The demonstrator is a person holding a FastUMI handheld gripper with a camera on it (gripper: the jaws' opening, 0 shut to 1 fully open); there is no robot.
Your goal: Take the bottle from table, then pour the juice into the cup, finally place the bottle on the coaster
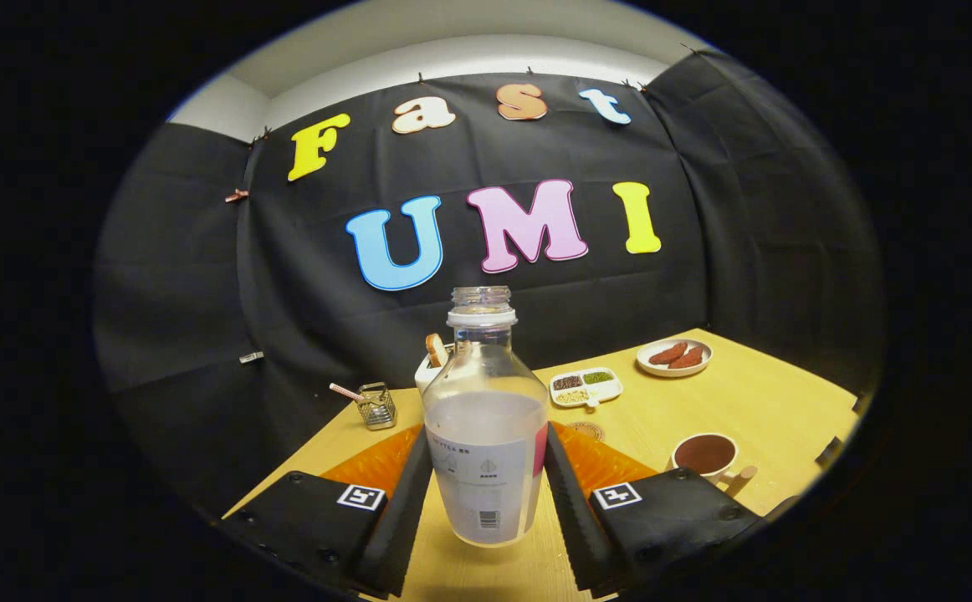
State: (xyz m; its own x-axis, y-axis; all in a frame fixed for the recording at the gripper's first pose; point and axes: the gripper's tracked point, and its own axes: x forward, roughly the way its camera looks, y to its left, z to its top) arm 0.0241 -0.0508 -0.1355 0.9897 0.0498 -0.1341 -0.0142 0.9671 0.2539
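The gripper (pixel 486 493) sits at the bottom centre of the frame, its two fingers (pixel 406 502) pressed against either side of one clear bottle (pixel 486 426), so it is clamped on the bottle's labelled lower body. The bottle stands upright between the fingers, cap off, open neck at the top, with pale liquid filling roughly its lower half (whether its base touches the wooden table (pixel 754 401) or hangs just above it I cannot tell). To the lower right, just past the right finger, is one white cup (pixel 708 456) with a dark inside and a handle pointing toward the camera. Just beyond the right finger, close to the bottle, one round coaster (pixel 586 430) lies flat and partly hidden. Further back, centre right, is one white divided tray (pixel 586 386) with small heaps of grains, and beyond it one plate (pixel 674 357) carrying two reddish-brown pieces. Left of the bottle stands one small wire holder (pixel 377 406) with a striped straw, and directly behind the bottle one white box-like object (pixel 433 368), mostly hidden
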